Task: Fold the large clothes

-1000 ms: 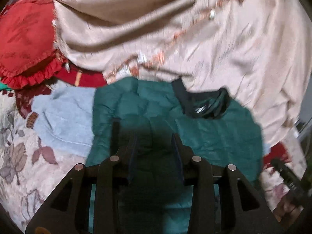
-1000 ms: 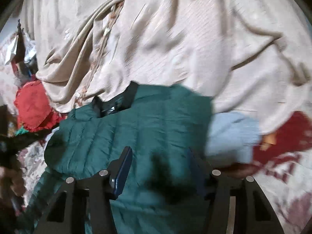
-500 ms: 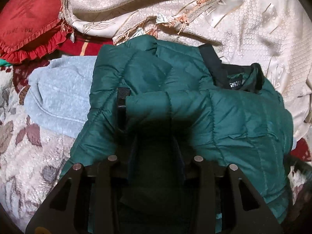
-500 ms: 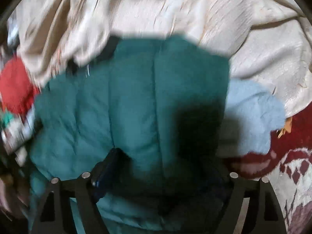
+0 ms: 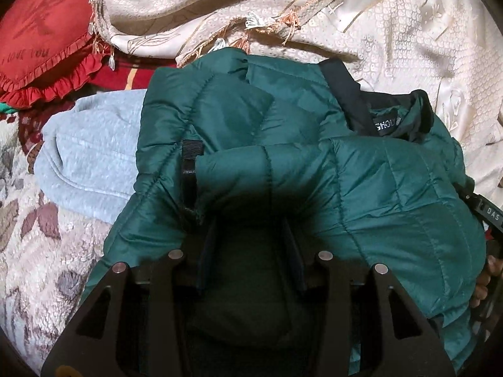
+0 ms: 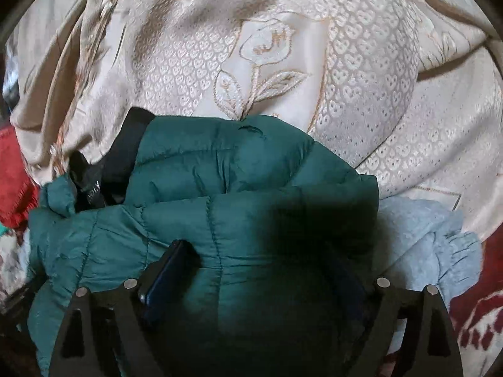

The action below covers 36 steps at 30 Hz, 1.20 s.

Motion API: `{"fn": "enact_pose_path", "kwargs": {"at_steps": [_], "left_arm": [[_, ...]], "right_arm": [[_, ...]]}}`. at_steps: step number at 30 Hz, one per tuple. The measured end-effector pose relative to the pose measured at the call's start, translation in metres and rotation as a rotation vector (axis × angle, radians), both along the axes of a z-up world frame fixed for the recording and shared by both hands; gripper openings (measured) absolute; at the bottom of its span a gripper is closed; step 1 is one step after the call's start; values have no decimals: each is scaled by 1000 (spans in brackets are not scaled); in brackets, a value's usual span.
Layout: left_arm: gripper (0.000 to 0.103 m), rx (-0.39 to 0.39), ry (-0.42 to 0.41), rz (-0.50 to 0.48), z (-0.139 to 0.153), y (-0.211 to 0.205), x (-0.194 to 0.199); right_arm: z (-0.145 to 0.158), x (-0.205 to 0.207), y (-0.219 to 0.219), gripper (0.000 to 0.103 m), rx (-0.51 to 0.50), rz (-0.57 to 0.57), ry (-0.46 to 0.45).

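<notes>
Green puffer jacket (image 5: 361, 188): quilted synthetic shell, smooth with a slight sheen, stitched in channels; its black collar (image 5: 349, 94) is matt ribbed knit. Beige bedspread (image 6: 345, 78): woven satin-like cloth, glossy, with raised embossed pattern and fringed trim. Light-blue garment (image 5: 91, 154): soft, matt, fleecy nap. Red cushion (image 5: 41, 47): cloth with faint sheen, ruffled edge. Floral blanket (image 5: 34, 251): plush, rough pile. Left gripper (image 5: 248, 251): matt black plastic with bright metal pins.

Two wrist fisheye views, angled steeply down, very close.
Both looking along own fingers onto same green jacket (image 5: 361, 194) (image 6: 220, 220), cream bedspread (image 5: 408, 47) (image 6: 345, 78) beyond.
</notes>
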<state>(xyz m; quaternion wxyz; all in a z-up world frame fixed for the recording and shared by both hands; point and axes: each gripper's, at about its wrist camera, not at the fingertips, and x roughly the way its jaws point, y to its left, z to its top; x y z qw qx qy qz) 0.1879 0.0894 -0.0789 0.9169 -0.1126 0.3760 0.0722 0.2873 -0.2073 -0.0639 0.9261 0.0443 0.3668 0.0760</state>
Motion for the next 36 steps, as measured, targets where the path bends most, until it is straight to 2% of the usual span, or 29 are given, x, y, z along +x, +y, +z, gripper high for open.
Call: {"fn": "enact_pose_path", "kwargs": {"at_steps": [4,7,10,11,12,14,16,22,29,31,32,34,36], "left_arm": [[42,3,2,-1,0,0,1],[42,6,3,-1,0,-1,0],[42,8,3,-2,1,-2,0],[42,5,3,-2,0,-2,0],[42,-1,1,-3,0,-1,0],[42,-10,-1,-5,0,0,0],[42,-8,-1,-5,0,0,0],[42,-8,-1,-4,0,0,0],[42,-9,2,-5,1,1,-1],[42,-20,-1,-5,2,2,0],[42,-23,-3,-4,2,2,-1],[42,-22,-3,-4,2,1,0],[42,-24,-4,-3,1,2,-1]], "right_arm": [[25,-24,2,88,3,-47,-34],[32,-49,13,88,2,-6,-23],[18,-62,26,90,-59,42,52],[7,-62,27,94,-69,56,85],[-6,-60,28,103,-80,55,123],[-18,-55,23,103,-18,60,180],[-19,-50,18,103,23,59,194],[-19,-52,15,103,57,66,186],[-13,-72,-11,103,111,37,155],[4,-89,-17,96,63,-64,88],[17,-97,-15,96,39,-82,40],[43,-111,-6,96,23,-26,-57],[53,-116,15,96,9,74,-80]]}}
